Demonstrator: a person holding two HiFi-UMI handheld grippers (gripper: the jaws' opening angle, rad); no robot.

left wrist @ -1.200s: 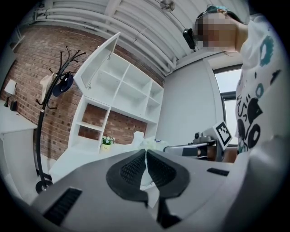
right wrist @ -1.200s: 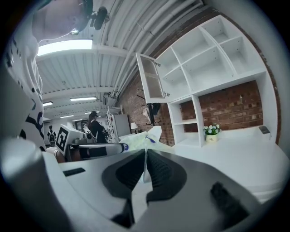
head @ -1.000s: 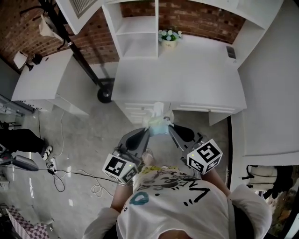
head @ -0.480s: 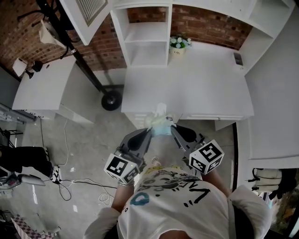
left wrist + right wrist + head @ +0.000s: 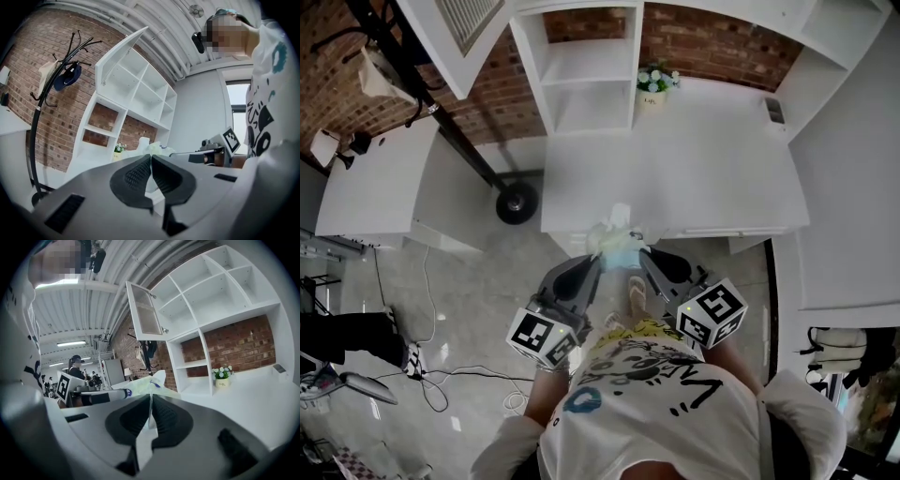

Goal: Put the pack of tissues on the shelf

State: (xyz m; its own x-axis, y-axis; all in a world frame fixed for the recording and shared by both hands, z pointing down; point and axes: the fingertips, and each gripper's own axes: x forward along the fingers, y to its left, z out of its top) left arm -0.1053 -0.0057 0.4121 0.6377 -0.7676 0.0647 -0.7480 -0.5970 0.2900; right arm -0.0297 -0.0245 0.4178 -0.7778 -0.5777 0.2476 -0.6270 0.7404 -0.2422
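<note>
The pack of tissues [image 5: 617, 246], pale green with a white tuft on top, hangs in the air just before the front edge of the white desk [image 5: 703, 159]. My left gripper [image 5: 602, 257] is shut on its wrapper from the left, my right gripper [image 5: 637, 254] from the right. In the right gripper view a thin film of wrapper is pinched between the shut jaws [image 5: 150, 401], the pack [image 5: 145, 385] just beyond. The left gripper view shows its jaws [image 5: 151, 160] closed, the pack [image 5: 157, 149] past them. The white shelf unit [image 5: 591, 66] stands at the desk's back left.
A small flower pot [image 5: 653, 82] sits on the desk beside the shelf, and a small dark object [image 5: 773, 111] lies at the far right. An open cabinet door [image 5: 455, 28] hangs above. A black coat rack [image 5: 441, 112] and another white table [image 5: 375, 178] stand left. Cables lie on the floor.
Both grippers have travelled together with the pack, grip unchanged. The desk and shelf have shifted slightly rightward in the head view.
</note>
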